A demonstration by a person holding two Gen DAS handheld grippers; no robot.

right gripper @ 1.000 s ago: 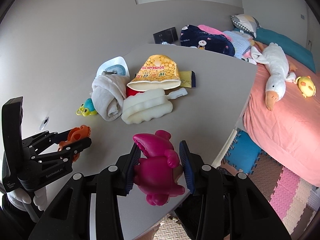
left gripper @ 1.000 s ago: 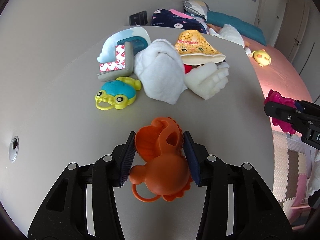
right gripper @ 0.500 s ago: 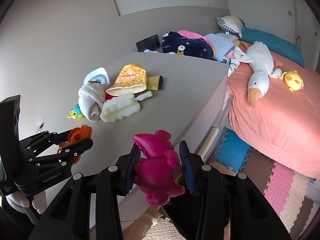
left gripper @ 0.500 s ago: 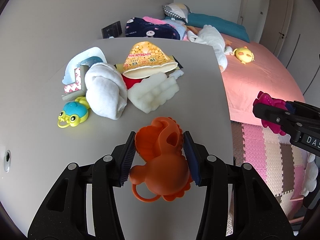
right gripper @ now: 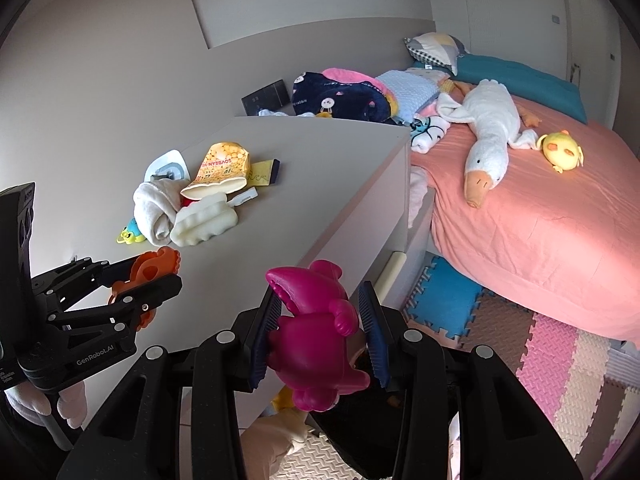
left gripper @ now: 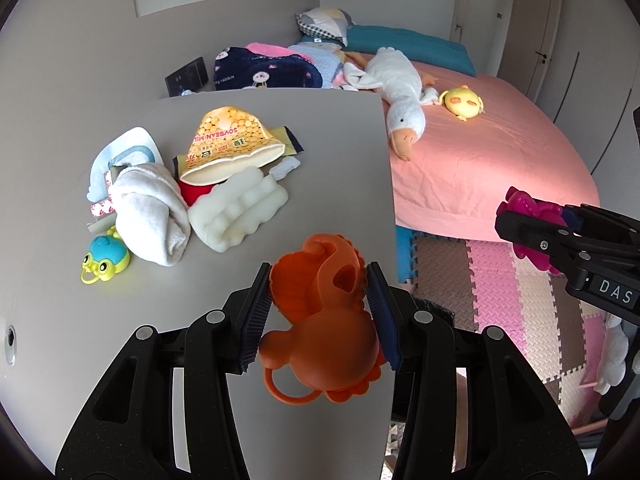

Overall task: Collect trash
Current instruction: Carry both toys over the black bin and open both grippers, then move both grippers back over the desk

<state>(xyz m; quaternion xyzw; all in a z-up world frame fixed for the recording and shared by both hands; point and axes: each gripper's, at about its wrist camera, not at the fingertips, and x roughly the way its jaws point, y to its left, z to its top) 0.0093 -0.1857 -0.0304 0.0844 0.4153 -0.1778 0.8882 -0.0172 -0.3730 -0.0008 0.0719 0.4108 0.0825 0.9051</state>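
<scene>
Left tongs (left gripper: 318,312) around orange toy (left gripper: 320,320) (right tongs (right gripper: 318,332): magenta toy (right gripper: 312,328)).

Left gripper (left gripper: 318,312) clamps orange toy (left gripper: 322,332) above table (left gripper: 320,152).

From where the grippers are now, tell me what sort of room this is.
Most likely a child's bedroom. A bed with a pink sheet carries a plush goose and pillows, foam puzzle mats cover the floor, and small toys and wrappers litter the grey cabinet top.
</scene>
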